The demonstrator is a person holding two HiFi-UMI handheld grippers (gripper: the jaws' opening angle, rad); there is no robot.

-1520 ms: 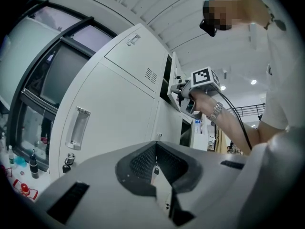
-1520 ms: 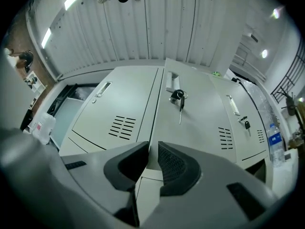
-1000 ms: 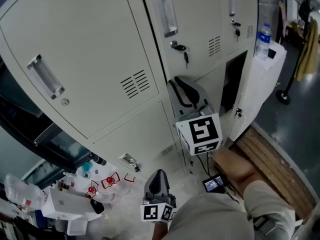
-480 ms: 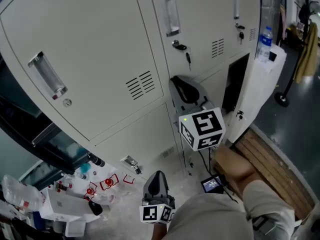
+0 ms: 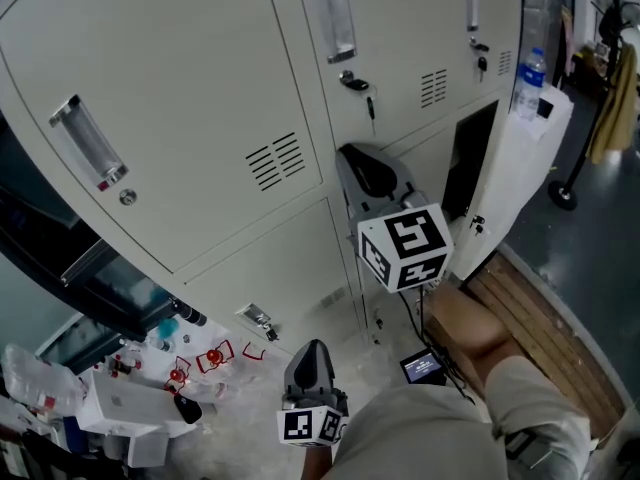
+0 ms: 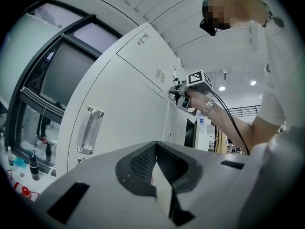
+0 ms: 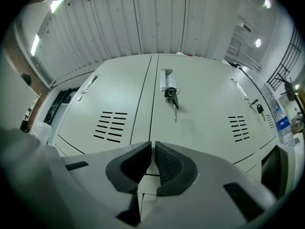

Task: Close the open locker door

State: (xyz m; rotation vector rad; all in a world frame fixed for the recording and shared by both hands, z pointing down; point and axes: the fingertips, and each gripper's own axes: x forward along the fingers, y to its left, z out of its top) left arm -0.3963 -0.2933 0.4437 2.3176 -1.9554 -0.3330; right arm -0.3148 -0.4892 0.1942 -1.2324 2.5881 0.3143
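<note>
- jaws of your right gripper (image 5: 372, 173) meet, empty, before a shut locker (image 5: 405, 48)
- your left gripper (image 5: 310, 366) hangs low, clenched on nothing
- door (image 5: 520, 163) stands open to your right

We are seeing a water bottle (image 5: 528, 80) standing at two o'clock, wooden slats (image 5: 540, 333) lying at four o'clock, small bottles (image 5: 190, 317) sitting near a white box (image 5: 120, 413) at eight o'clock, and a key (image 5: 370, 106) hanging at twelve o'clock.

No legible text, labels or numbers anywhere.
</note>
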